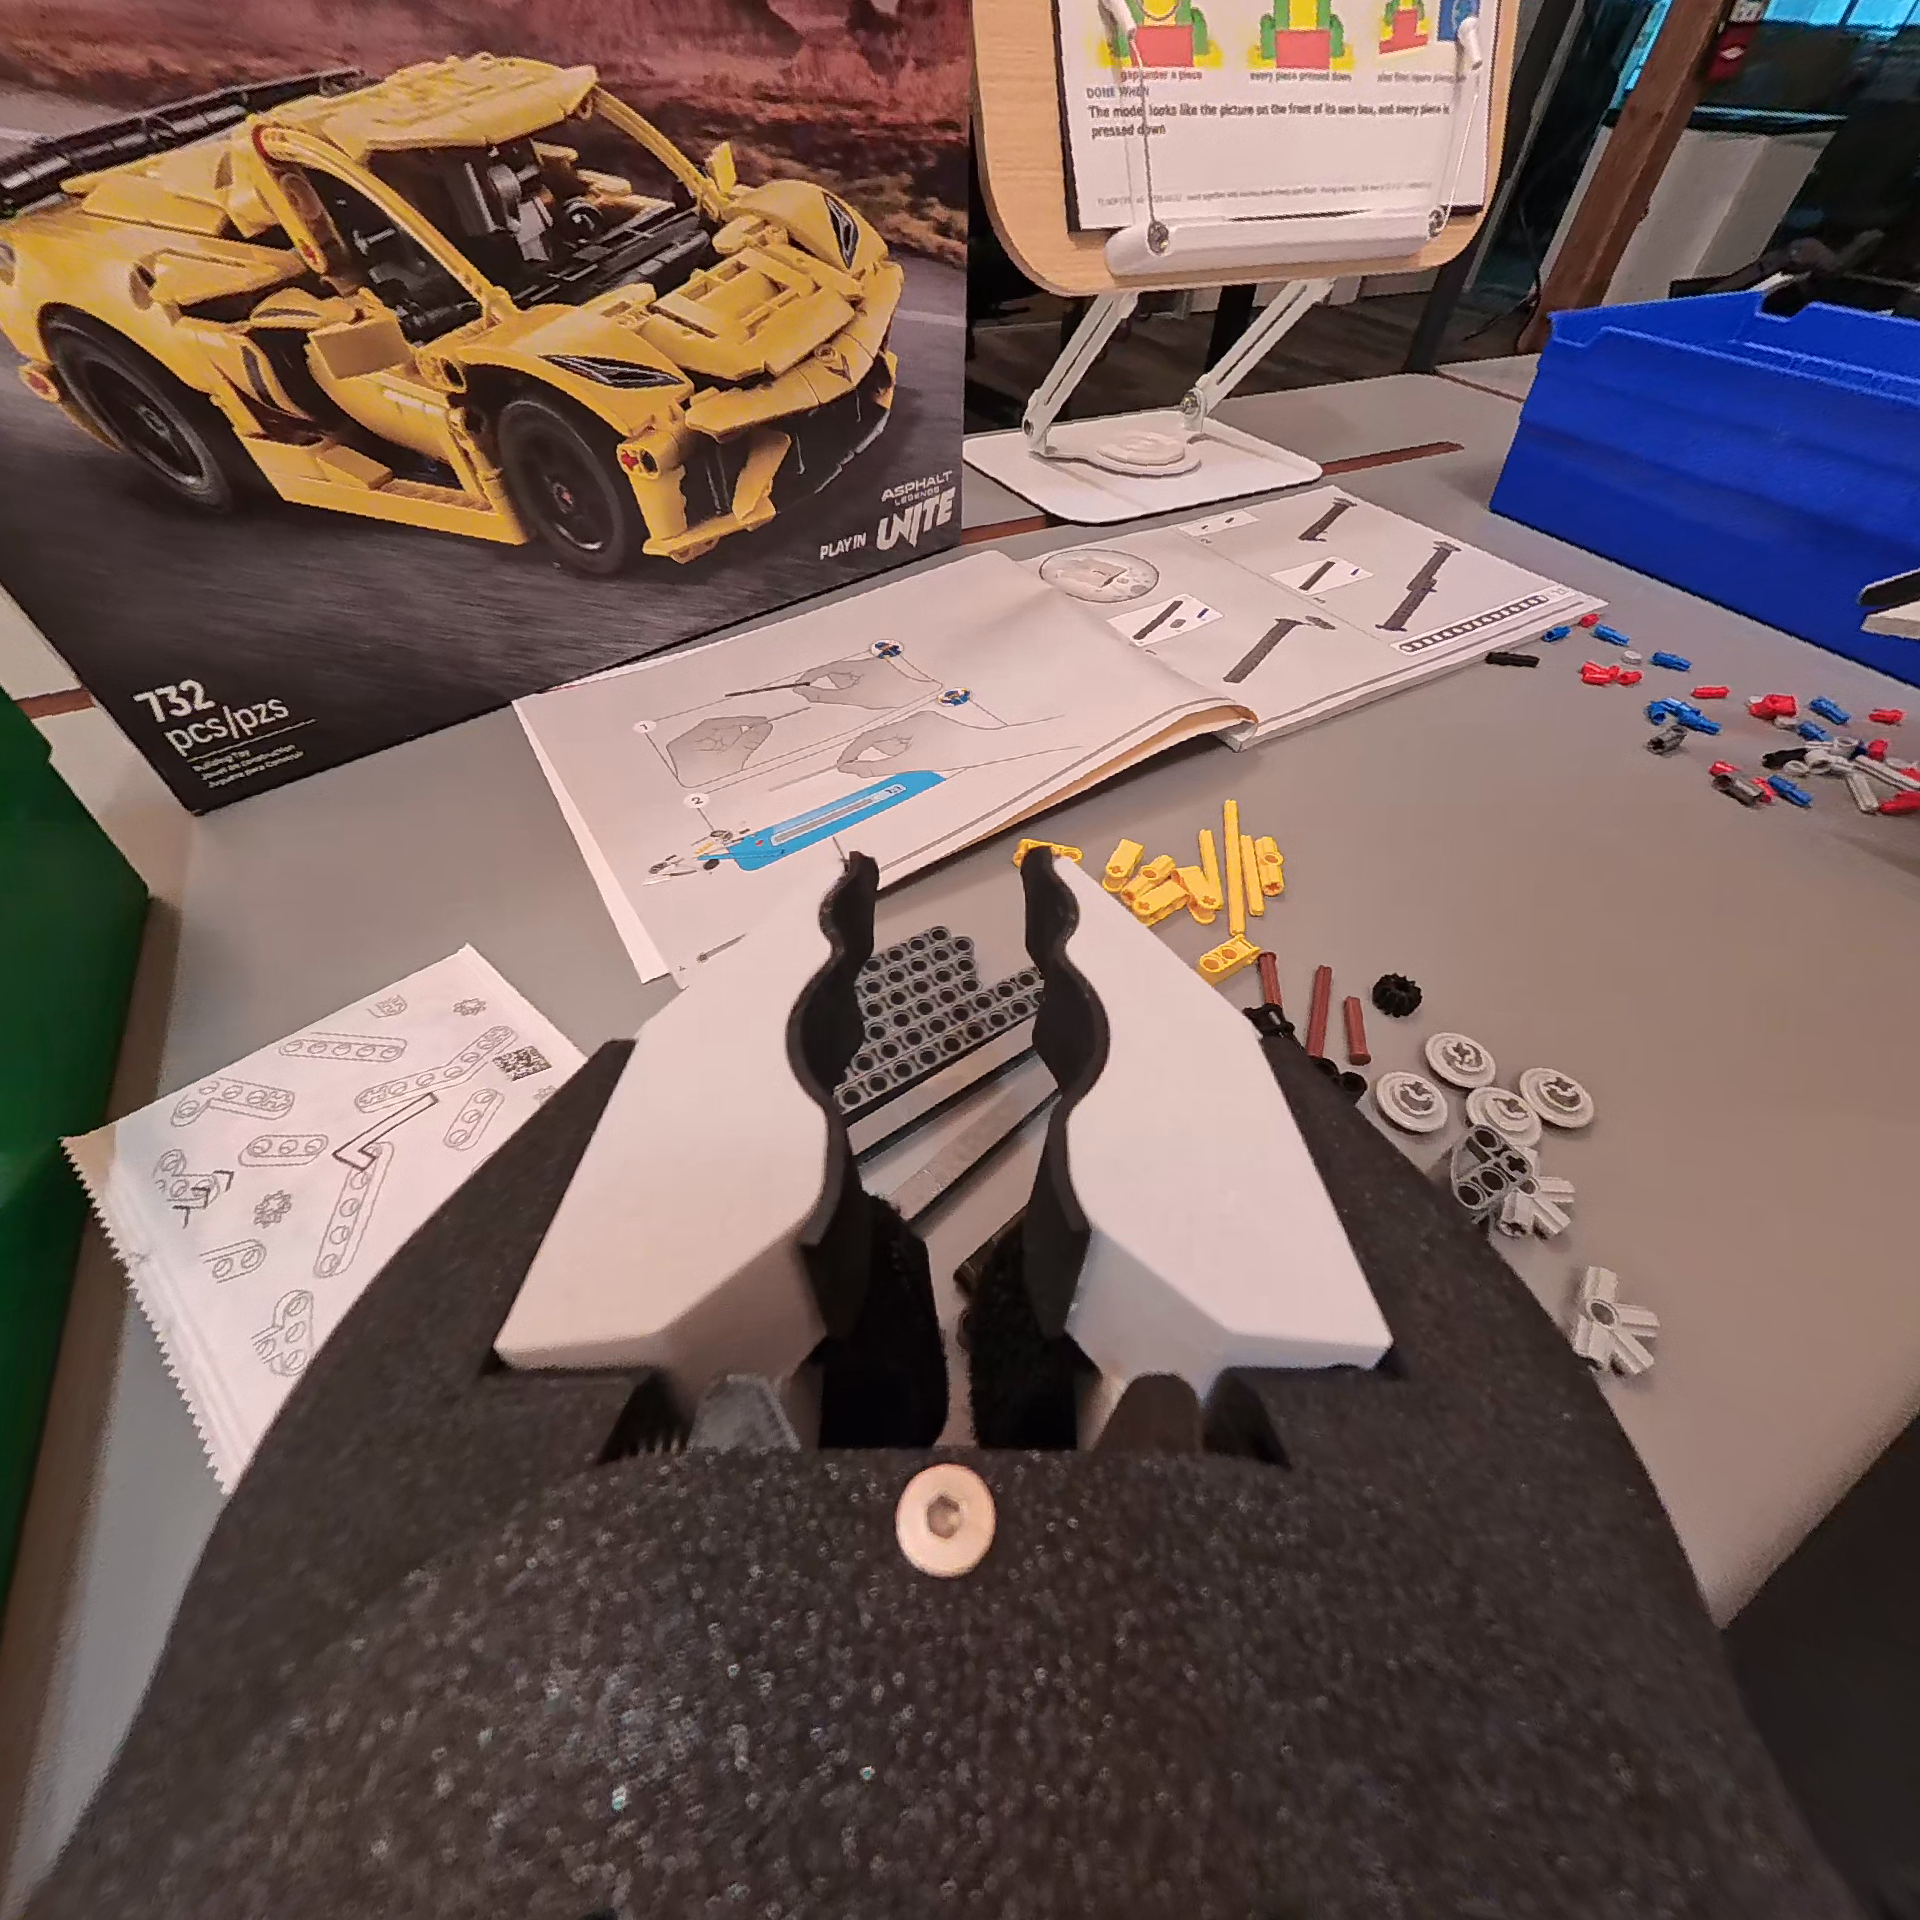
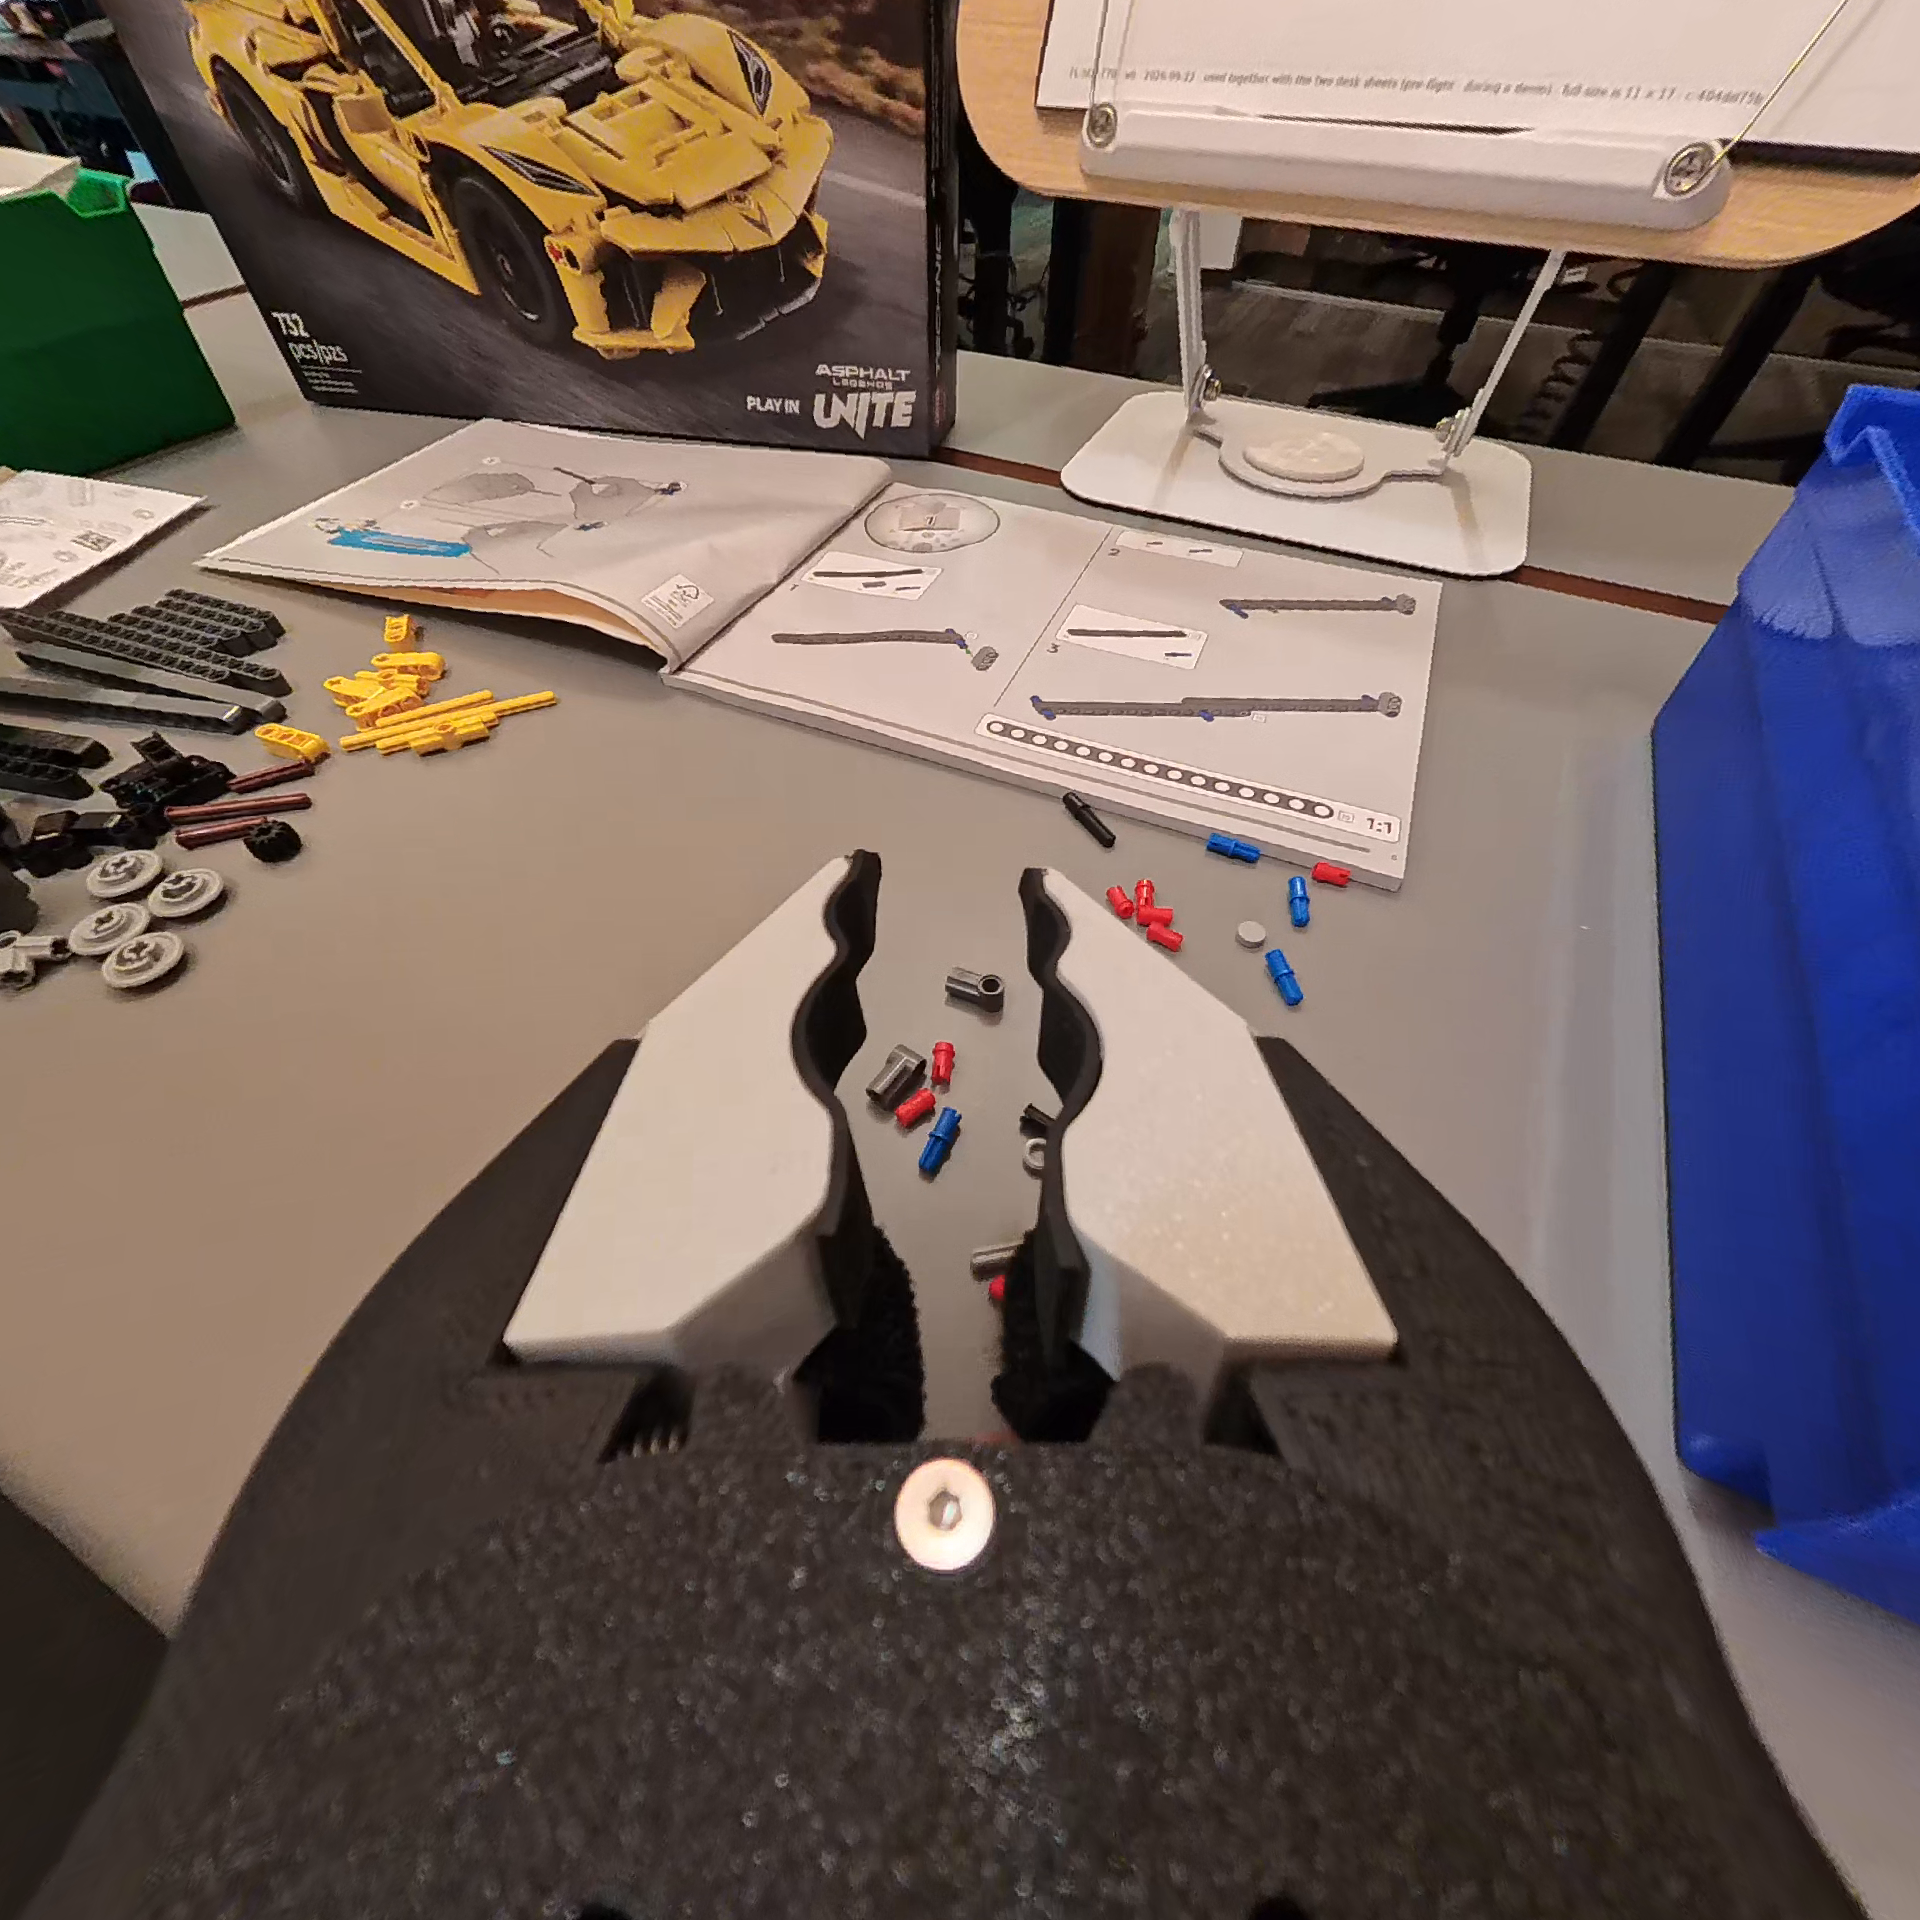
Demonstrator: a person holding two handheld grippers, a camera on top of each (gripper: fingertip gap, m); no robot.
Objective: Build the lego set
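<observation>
Grey table, pretty cluttered

Set box and white stand along the far edge, open manual in front, blue bin right, green bin left, loose pieces scattered mid-table.

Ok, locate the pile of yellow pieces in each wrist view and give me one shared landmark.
Left wrist view: yellow pieces lie right of centre, just beyond the right fingertip.
Right wrist view: yellow pieces lie at the left, beside the black beams.
Shared landmark: the open instruction booklet, just beyond the pile in both.
</observation>
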